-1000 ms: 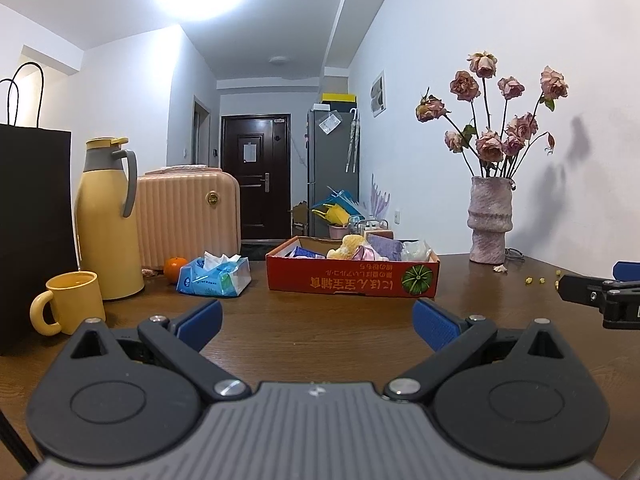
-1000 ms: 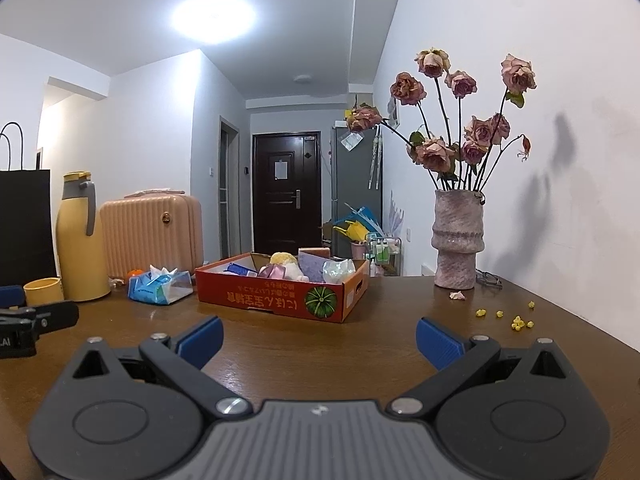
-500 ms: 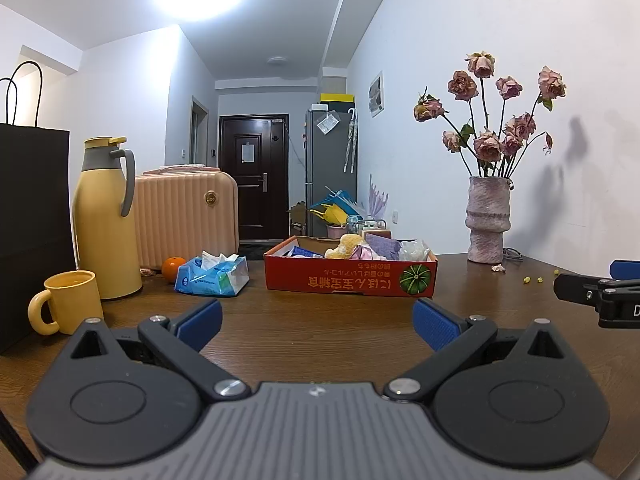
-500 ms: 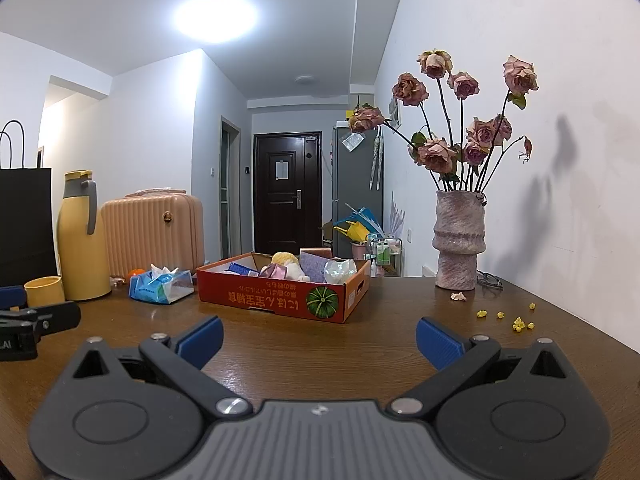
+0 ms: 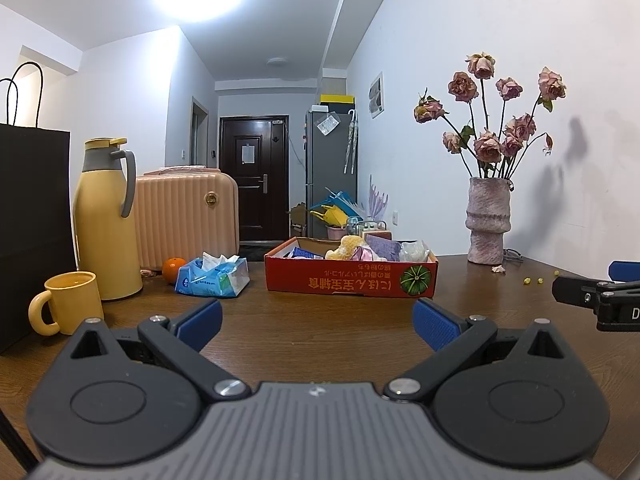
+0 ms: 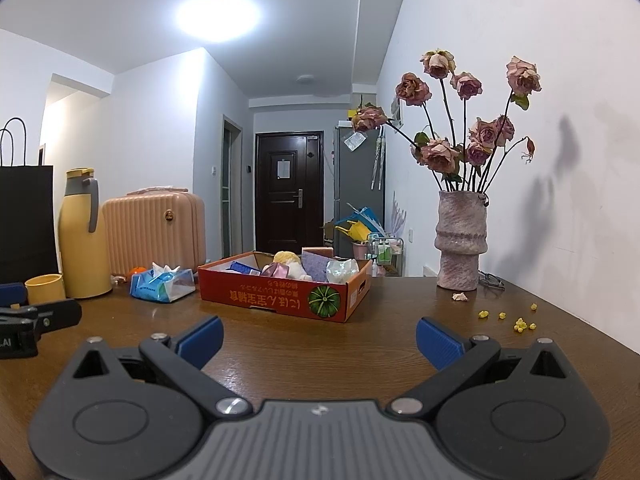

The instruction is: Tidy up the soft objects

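Observation:
A red cardboard box [image 5: 348, 280] [image 6: 280, 298] sits mid-table on the brown wood. Inside it lie several soft things: a yellow plush [image 5: 349, 245] [image 6: 285, 258], a purple cloth [image 5: 383, 247] [image 6: 316, 266] and a clear crinkled bag [image 5: 414, 250] [image 6: 341, 271]. A blue tissue pack [image 5: 212, 278] [image 6: 162, 286] rests left of the box. My left gripper [image 5: 316, 324] stands open and empty, well short of the box. My right gripper [image 6: 318, 338] is open and empty too, also short of the box. Each gripper shows at the other view's edge.
On the left stand a yellow thermos [image 5: 106, 220], a yellow mug [image 5: 70, 302], a black paper bag [image 5: 28, 216], a peach suitcase [image 5: 186, 216] and an orange [image 5: 173, 267]. A vase of dried roses [image 6: 460, 248] stands back right by the wall, with small yellow bits [image 6: 516, 320] scattered near it.
Both views have shifted very slightly; the box and other objects stay where they were. Both grippers remain open.

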`<state>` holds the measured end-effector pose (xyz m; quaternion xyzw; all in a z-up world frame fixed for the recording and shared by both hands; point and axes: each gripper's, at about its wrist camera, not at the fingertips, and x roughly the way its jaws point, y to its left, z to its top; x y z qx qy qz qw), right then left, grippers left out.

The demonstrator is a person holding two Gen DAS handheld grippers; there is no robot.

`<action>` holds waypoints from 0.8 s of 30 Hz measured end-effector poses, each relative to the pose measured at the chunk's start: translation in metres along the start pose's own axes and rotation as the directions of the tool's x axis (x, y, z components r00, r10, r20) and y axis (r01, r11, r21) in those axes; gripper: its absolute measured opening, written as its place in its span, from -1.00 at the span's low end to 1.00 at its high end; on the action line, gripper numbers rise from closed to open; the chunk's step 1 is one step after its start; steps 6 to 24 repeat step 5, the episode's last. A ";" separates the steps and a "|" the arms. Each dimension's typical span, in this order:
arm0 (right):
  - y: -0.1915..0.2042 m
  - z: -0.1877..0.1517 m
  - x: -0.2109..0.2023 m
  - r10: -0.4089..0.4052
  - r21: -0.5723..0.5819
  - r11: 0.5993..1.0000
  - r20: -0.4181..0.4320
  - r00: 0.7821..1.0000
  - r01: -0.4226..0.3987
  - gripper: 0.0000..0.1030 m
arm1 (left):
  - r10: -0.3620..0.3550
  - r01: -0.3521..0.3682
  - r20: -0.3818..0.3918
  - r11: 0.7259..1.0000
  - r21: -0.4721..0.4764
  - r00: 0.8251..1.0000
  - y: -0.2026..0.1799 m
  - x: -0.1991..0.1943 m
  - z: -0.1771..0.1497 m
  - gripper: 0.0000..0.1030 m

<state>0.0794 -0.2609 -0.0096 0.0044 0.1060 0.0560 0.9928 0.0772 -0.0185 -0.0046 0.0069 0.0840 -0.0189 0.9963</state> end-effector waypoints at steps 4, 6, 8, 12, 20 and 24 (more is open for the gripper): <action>0.001 -0.001 0.001 0.001 -0.002 1.000 -0.002 1.000 -0.001 1.00 | 0.006 -0.006 0.001 1.000 0.003 1.000 0.001 0.000 -0.001 1.00; 0.001 -0.001 0.001 0.001 -0.002 1.000 -0.003 1.000 -0.001 1.00 | 0.003 -0.003 0.000 1.000 0.001 1.000 0.001 0.000 -0.001 1.00; 0.001 -0.001 0.001 0.001 -0.002 1.000 -0.003 1.000 -0.001 1.00 | 0.003 -0.003 0.000 1.000 0.001 1.000 0.001 0.000 -0.001 1.00; 0.001 -0.001 0.001 0.001 -0.002 1.000 -0.003 1.000 -0.001 1.00 | 0.003 -0.003 0.000 1.000 0.001 1.000 0.001 0.000 -0.001 1.00; 0.001 -0.001 0.001 0.001 -0.002 1.000 -0.003 1.000 -0.001 1.00 | 0.003 -0.003 0.000 1.000 0.001 1.000 0.001 0.000 -0.001 1.00; 0.001 -0.001 0.001 0.001 -0.002 1.000 -0.003 1.000 -0.001 1.00 | 0.003 -0.003 0.000 1.000 0.001 1.000 0.001 0.000 -0.001 1.00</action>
